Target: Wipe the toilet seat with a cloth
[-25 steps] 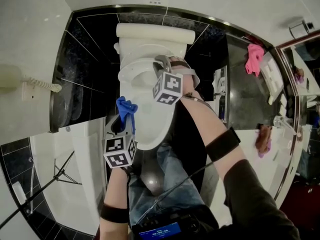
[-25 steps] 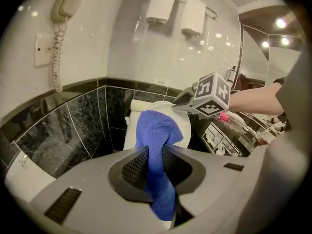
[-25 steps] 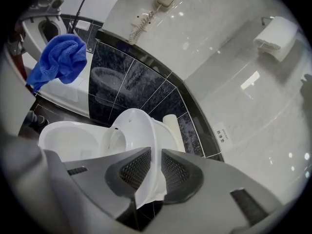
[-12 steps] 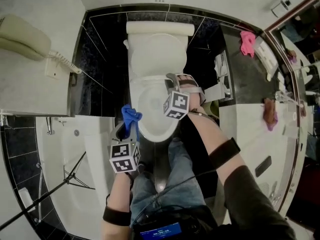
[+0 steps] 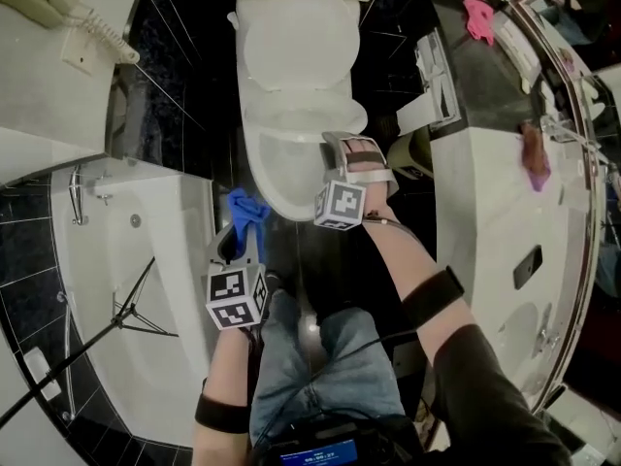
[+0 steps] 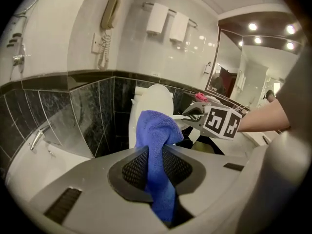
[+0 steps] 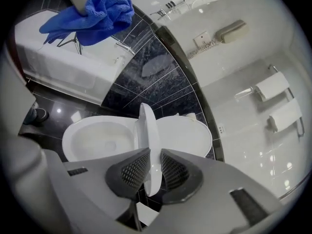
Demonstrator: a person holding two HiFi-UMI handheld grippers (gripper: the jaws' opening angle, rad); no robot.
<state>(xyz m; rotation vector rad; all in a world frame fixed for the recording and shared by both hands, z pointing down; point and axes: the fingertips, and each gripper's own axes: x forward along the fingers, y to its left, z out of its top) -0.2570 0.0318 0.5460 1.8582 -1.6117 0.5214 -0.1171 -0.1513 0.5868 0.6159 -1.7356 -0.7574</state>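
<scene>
The left tool (image 6: 156, 149), clamped on a blue cloth (image 6: 155, 126), hangs short of the toilet bowl (image 7: 97, 140). The seat (image 7: 148, 126) lies ahead and to its right, raised on edge, its rim pinched by the right tool (image 7: 155, 154), the nearer of the two.

We are finding no text, brand, number or sign that we can read: the left marker cube (image 5: 234, 297) and the right marker cube (image 5: 340, 205) are showing only black-and-white square patterns, and the small blue screen (image 5: 312, 451) at the head view's bottom edge is showing print too tiny to read.
</scene>
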